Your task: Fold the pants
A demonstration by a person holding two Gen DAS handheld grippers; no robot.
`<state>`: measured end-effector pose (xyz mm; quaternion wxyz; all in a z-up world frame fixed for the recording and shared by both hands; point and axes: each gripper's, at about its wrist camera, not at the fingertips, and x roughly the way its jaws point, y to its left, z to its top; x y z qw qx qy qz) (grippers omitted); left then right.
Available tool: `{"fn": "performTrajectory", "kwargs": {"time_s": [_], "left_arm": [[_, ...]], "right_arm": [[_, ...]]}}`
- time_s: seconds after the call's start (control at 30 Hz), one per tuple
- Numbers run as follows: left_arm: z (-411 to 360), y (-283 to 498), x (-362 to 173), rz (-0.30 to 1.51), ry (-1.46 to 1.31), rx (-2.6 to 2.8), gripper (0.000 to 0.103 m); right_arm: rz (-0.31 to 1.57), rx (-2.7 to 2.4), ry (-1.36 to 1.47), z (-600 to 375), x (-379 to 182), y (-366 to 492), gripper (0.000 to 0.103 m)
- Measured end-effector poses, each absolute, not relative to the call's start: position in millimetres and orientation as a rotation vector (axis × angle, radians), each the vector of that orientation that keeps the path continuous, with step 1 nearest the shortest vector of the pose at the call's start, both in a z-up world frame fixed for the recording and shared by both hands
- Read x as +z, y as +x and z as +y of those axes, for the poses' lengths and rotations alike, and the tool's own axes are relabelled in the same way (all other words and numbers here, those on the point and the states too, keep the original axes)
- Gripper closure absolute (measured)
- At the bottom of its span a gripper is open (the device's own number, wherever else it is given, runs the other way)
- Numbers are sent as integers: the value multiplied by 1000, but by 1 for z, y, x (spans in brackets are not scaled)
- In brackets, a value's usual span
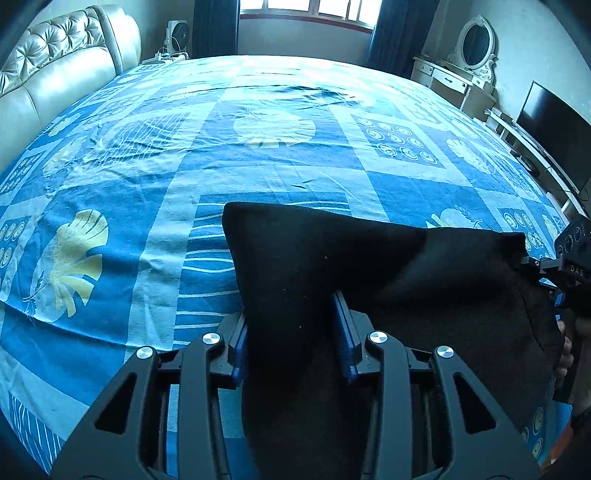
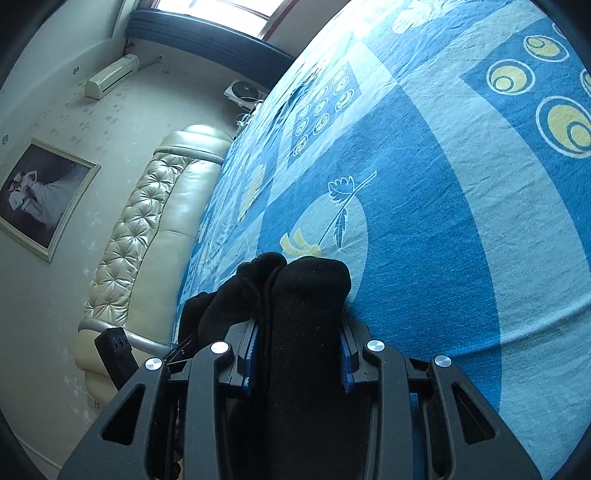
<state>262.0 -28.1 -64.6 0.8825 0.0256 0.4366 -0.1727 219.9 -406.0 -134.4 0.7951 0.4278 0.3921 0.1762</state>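
Black pants [image 1: 332, 266] stretched above the bed [image 1: 184, 155], each end pinched between the fingers of the left gripper [image 1: 291, 332] and right gripper [image 2: 301, 347], apparently held taut for a clean fold

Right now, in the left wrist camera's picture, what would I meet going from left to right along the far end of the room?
Tufted cream leather headboard → white box fan → bright window → white dressing table with oval mirror → dark flat television screen.
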Motion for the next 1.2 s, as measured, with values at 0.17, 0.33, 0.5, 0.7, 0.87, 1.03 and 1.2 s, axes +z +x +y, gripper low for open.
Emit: {"fn": "performTrajectory", "kwargs": {"time_s": [0.17, 0.33, 0.5, 0.7, 0.87, 1.03, 1.2], "left_arm": [[-27, 262, -65, 917, 52, -367, 61], [-19, 256, -61, 933, 5, -391, 34], [-9, 233, -52, 921, -8, -422, 20], [22, 198, -50, 955, -143, -478, 15], [45, 174, -60, 986, -252, -499, 15], [52, 169, -79, 1056, -417, -553, 15], [41, 169, -93, 1092, -459, -568, 15]], "right_arm": [[857, 376, 931, -407, -135, 221, 67], [863, 382, 949, -407, -128, 212, 47], [852, 377, 961, -408, -117, 192, 35], [849, 377, 1015, -419, -116, 151, 34], [866, 394, 1022, -410, -117, 126, 32], [873, 381, 1015, -398, -117, 119, 30], [871, 351, 1012, -396, -115, 120, 30]]}}
